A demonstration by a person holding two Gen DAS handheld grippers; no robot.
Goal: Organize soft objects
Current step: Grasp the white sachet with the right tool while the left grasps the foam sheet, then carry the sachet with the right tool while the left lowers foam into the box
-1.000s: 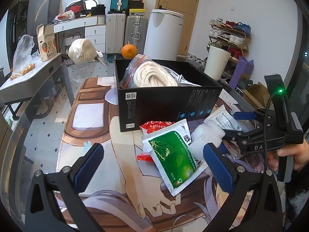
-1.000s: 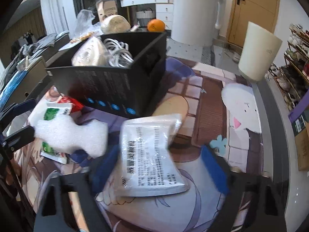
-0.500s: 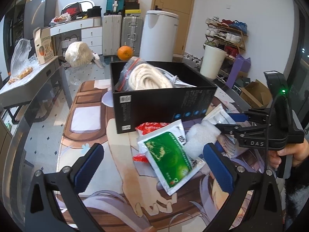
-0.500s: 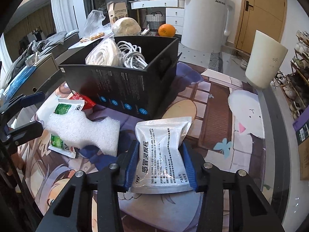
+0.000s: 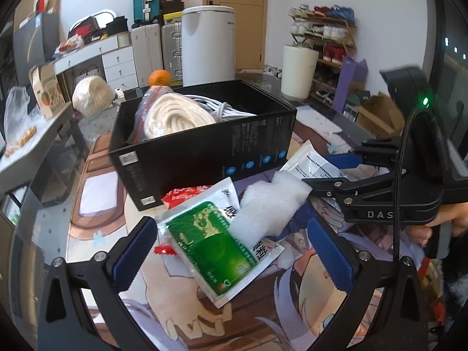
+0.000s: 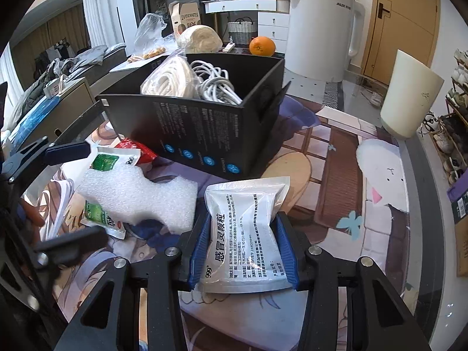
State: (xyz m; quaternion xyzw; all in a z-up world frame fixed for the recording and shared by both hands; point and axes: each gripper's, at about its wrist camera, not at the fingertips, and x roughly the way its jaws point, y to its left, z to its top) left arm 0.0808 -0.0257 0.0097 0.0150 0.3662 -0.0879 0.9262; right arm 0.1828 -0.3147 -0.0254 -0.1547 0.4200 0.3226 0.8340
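Observation:
My right gripper (image 6: 242, 251) is shut on a silver-white medicine pouch (image 6: 242, 225), its blue pads pressing both sides just above the mat. The left wrist view shows the same pouch (image 5: 313, 161) in the right gripper (image 5: 330, 169). Left of it lies a white foam piece (image 6: 137, 196) on a green pouch (image 6: 105, 162), with a red balloon pack (image 6: 137, 149) behind. My left gripper (image 5: 234, 251) is open and straddles the green pouch (image 5: 210, 248) and the foam (image 5: 269, 204). The black box (image 5: 204, 158) behind holds a rope coil (image 5: 175, 114) and white cable (image 5: 231, 111).
An orange (image 6: 262, 46) and a wrapped white bundle (image 6: 200, 39) sit beyond the box. A cream bin (image 6: 409, 96) stands off the table's right edge beside a shoe rack. The printed mat (image 6: 336, 175) is bare to the right of the box. A person's hand (image 5: 447, 219) holds the right gripper.
The right jaws closed onto the silver-white pouch, which was lying loose between them. The left gripper drifted sideways and rolled a little, still open.

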